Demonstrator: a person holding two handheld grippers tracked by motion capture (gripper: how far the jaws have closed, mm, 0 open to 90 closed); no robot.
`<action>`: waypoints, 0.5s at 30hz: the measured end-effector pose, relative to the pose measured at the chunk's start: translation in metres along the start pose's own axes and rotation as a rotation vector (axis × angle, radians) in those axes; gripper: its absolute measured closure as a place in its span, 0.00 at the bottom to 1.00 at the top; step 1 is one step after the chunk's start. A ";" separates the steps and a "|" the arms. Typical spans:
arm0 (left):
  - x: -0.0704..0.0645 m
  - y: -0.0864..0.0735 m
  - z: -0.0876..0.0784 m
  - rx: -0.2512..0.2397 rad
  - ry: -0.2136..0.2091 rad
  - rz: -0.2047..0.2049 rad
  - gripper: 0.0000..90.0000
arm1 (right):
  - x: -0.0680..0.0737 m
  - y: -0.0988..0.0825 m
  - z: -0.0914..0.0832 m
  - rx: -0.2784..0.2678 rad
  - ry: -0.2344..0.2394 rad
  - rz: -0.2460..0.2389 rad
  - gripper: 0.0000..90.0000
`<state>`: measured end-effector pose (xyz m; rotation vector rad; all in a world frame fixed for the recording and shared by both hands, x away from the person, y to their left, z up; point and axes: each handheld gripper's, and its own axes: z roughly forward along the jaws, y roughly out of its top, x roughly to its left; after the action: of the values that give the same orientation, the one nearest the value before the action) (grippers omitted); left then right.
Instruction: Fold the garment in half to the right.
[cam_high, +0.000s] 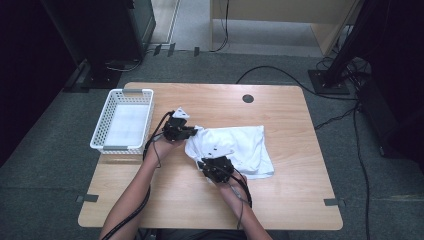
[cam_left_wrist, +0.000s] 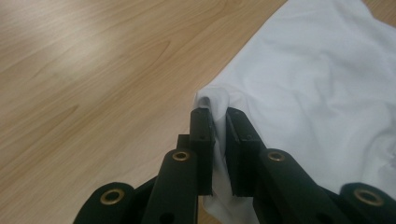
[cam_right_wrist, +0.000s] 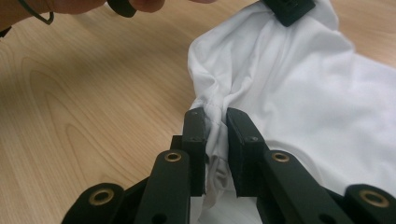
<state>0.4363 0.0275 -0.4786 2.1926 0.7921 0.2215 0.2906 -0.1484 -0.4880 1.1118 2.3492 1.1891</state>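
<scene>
Wooden table (cam_high: 280, 105); left hand-held gripper (cam_left_wrist: 220, 122) pinching white cloth (cam_left_wrist: 322, 79) edge; right hand-held gripper (cam_right_wrist: 215, 122) likewise clamped on cloth

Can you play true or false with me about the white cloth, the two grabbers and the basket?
1. The left gripper is pinching the white cloth. True.
2. The right gripper is wide open with nothing between its jaws. False: its jaws are closed on a bunched edge of the cloth.
3. The white basket has the cloth inside it. False: the cloth lies on the wooden table, to the right of the basket.
4. The basket stands near the table's left edge. True.
5. Both grippers hold the cloth's right side, seen from above. False: they hold its left side, the edge nearest the basket.
</scene>
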 end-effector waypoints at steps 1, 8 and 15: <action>-0.003 0.004 0.003 -0.004 -0.004 0.005 0.93 | -0.002 -0.001 -0.003 -0.002 -0.007 -0.001 0.89; -0.022 0.027 0.018 -0.031 -0.030 0.048 0.93 | -0.028 -0.013 -0.023 -0.015 -0.022 0.067 0.89; -0.035 0.040 0.037 -0.024 -0.032 0.075 0.93 | -0.045 -0.021 -0.039 -0.022 -0.069 0.088 0.88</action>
<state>0.4421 -0.0364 -0.4714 2.2003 0.6871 0.2311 0.2884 -0.2113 -0.4842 1.2398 2.2517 1.1833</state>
